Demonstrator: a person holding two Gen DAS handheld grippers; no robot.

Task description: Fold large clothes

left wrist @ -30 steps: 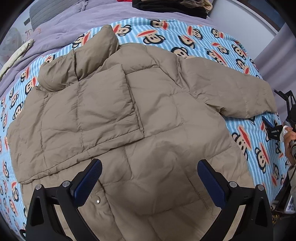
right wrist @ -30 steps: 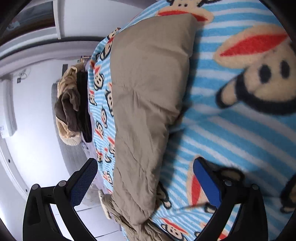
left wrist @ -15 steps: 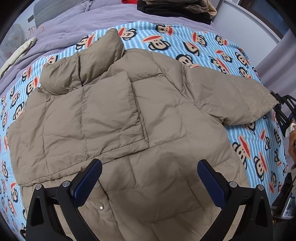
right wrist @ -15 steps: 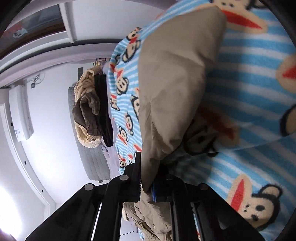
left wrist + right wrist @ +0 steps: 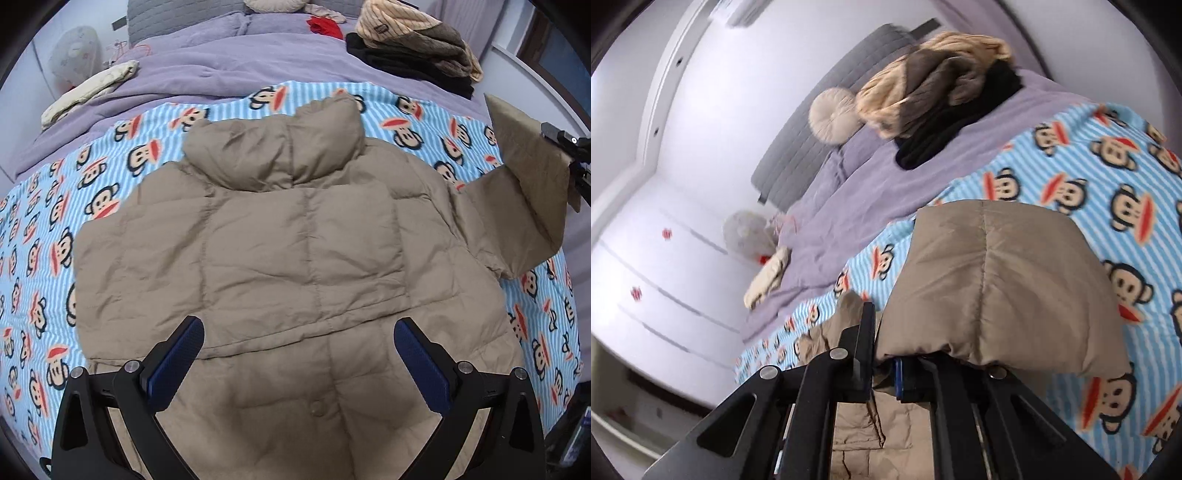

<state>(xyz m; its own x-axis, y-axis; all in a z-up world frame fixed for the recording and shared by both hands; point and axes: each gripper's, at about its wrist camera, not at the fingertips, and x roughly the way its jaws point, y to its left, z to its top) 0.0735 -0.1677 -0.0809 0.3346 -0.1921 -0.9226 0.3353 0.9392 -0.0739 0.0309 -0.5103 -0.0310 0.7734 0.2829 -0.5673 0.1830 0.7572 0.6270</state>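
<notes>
A tan puffer jacket (image 5: 295, 251) lies spread on a blue striped monkey-print blanket (image 5: 110, 158), collar toward the far side, its left sleeve folded across the body. My left gripper (image 5: 299, 362) hangs open above the jacket's lower part, nothing between its fingers. At the right edge of the left wrist view my right gripper (image 5: 569, 155) holds the right sleeve (image 5: 532, 184) lifted off the blanket. In the right wrist view the right gripper (image 5: 886, 362) is shut on the sleeve cuff (image 5: 993, 288), which bulges over the fingers.
A lilac duvet (image 5: 221, 62) covers the far half of the bed. A stack of folded clothes (image 5: 413, 48) sits at the far right, a cream garment (image 5: 92, 88) at the far left. A grey headboard (image 5: 820, 125) and white wall lie behind.
My right gripper went from open around the sleeve end to shut on it, then lifted and rolled, raising the sleeve off the blanket. The left gripper shifted over the jacket, still open.
</notes>
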